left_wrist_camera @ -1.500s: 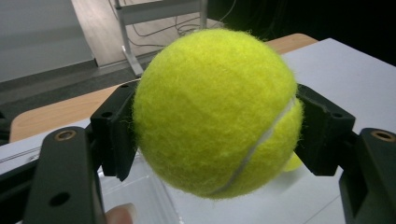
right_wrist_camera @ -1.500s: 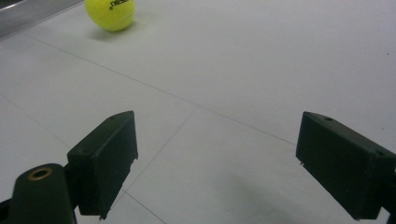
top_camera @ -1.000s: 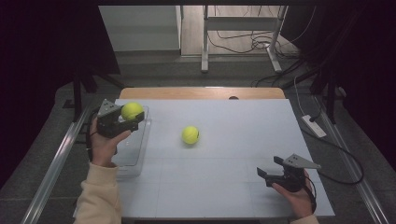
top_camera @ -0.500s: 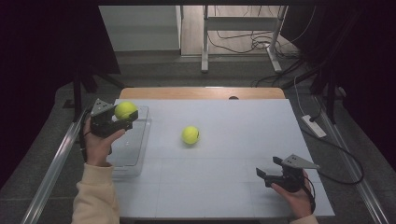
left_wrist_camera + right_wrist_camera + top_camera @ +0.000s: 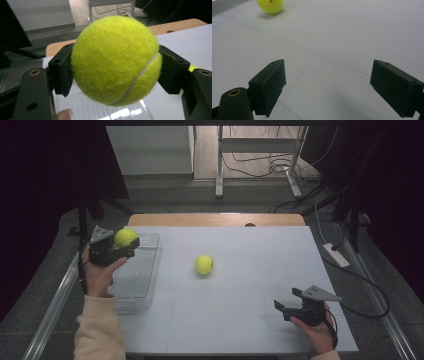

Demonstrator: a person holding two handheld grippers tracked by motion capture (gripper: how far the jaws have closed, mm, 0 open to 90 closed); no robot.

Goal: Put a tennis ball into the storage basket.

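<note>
— Leftward and back, the left gripper (image 5: 121,251) has carried its tennis ball (image 5: 125,238), clamped between both jaws, above the clear tray (image 5: 145,285) at the table's left edge.

— So it looks ready to drop. And the second ball (image 5: 204,264)?

— Mid-table. The right gripper (image 5: 287,307) waits wide, near the front-right corner.

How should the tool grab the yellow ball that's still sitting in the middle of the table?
Grip the loose tennis ball across its widest middle, one jaw on each side. It's round, so every side works alike, and it sits alone on the white table. The open right tool could probably come in low from its own side, jaws spread wider than the ball, then close gently so it doesn't roll away.
</note>
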